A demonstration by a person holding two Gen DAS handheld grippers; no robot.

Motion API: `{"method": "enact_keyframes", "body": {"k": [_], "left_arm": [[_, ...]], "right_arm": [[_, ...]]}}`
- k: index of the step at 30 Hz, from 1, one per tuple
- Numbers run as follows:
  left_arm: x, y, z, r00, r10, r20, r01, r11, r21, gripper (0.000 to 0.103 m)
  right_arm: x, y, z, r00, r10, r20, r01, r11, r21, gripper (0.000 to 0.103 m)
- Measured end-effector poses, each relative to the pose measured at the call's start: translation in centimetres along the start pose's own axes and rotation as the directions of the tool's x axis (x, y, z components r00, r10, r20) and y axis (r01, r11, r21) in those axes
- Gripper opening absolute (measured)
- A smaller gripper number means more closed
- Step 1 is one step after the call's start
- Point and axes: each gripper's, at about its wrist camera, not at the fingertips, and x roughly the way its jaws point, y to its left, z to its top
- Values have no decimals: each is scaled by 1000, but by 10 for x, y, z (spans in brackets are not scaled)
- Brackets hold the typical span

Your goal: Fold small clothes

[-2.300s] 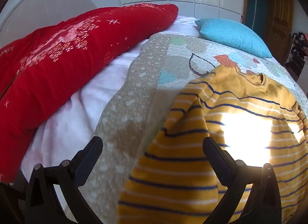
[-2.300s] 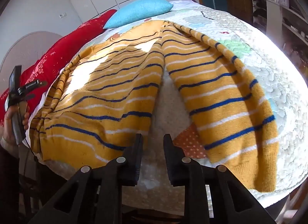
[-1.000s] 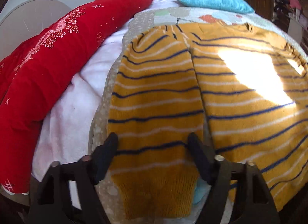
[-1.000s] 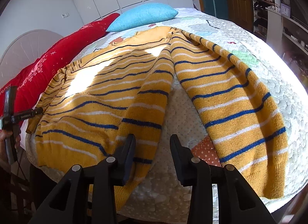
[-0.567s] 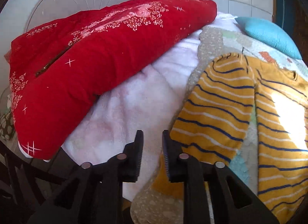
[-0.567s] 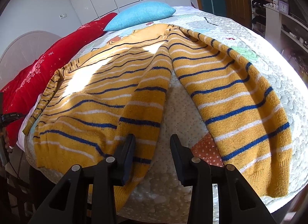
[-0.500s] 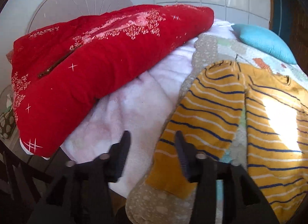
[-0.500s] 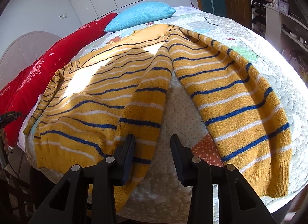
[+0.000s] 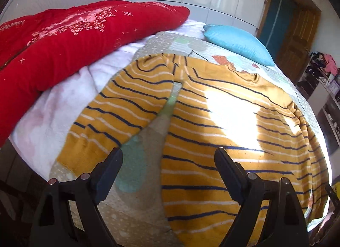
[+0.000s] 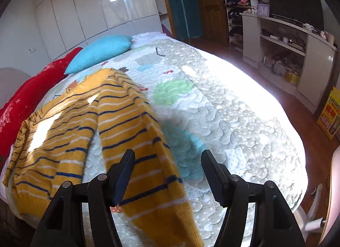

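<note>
A mustard-yellow sweater with navy and white stripes lies spread flat on the quilted bedspread. One sleeve angles toward the bed's near left edge. My left gripper hovers above the gap between that sleeve and the sweater's body, jaws opening, with nothing between the fingers. In the right wrist view the other sleeve runs down toward the near edge. My right gripper hangs over that sleeve's lower part, jaws opening, pads clear of the cloth.
A red blanket is heaped along the bed's left side on white fleece. A turquoise pillow lies at the head. Beyond the bed's right edge are a wooden floor, a shelf unit and a yellow box.
Both grippers have spread their jaws wide. The left view swung right from the red blanket to the sweater body. The right view swung right from the sweater middle to the far sleeve.
</note>
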Motion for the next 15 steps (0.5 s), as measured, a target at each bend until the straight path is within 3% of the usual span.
{"method": "enact_keyframes", "body": {"k": [1,2,3,5,8,11,15], "left_arm": [[1,-4,-2,1000,-8,-8,8,1000,7,87],[2,-7,-4,1000,-12,-12,12,1000,17,87],[2,-10,-5,1000,-11,-16,11,999,30,87],[3,-13,-7,1000,4,-17,-3,998,57,87],[-2,-16,-9,1000,27,2,-27,997,78,87],[-4,-13,-10,999,37,9,-37,996,77,87],[-3,-11,-11,999,33,-4,-32,997,72,87]], "right_arm": [[9,2,-2,999,18,-31,-18,1000,-5,65],[15,4,-4,997,56,-50,-57,998,-15,55],[19,6,-6,993,91,-78,-94,995,-31,24],[22,11,-2,991,93,-95,-101,992,-76,10],[18,-5,26,996,68,-62,-73,995,-71,6],[16,-38,67,996,-91,22,92,994,-60,5],[38,-78,124,970,-238,46,239,971,-22,5]]}}
